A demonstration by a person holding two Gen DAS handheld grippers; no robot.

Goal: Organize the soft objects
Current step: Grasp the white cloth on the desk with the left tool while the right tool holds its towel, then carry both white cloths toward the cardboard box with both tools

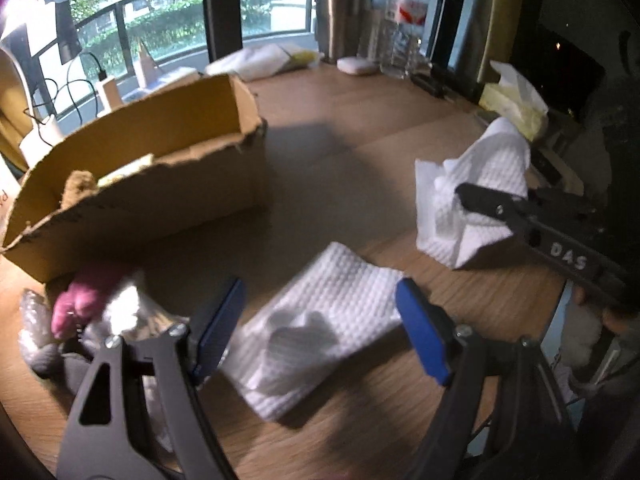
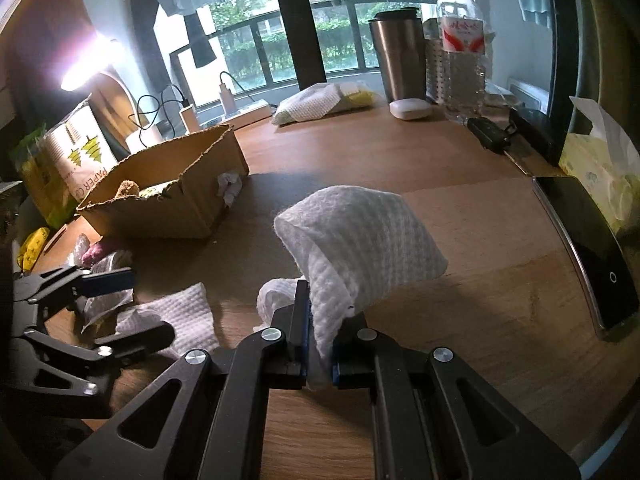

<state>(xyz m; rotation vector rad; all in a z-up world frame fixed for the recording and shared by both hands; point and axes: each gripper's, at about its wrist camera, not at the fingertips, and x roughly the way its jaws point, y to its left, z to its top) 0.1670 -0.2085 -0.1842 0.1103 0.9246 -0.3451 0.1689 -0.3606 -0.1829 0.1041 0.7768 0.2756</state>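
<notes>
My right gripper point(image 2: 320, 340) is shut on a white waffle cloth point(image 2: 360, 236) and holds it lifted above the wooden table; the same cloth shows in the left wrist view point(image 1: 472, 204). My left gripper point(image 1: 316, 332) is open and hovers over a second white waffle cloth point(image 1: 320, 328) lying flat on the table; that cloth also shows in the right wrist view point(image 2: 180, 312). An open cardboard box point(image 1: 160, 184) stands at the left with a brown plush toy point(image 1: 80, 188) inside. A pink soft item point(image 1: 84, 296) and crumpled plastic wrap lie in front of the box.
At the back stand a steel tumbler point(image 2: 400, 56), a water bottle point(image 2: 460, 48), a white case point(image 2: 410, 109) and a bagged cloth point(image 2: 320, 104). A tissue pack point(image 2: 600, 168) and a phone point(image 2: 588, 248) lie at the right. Chargers and cables sit back left.
</notes>
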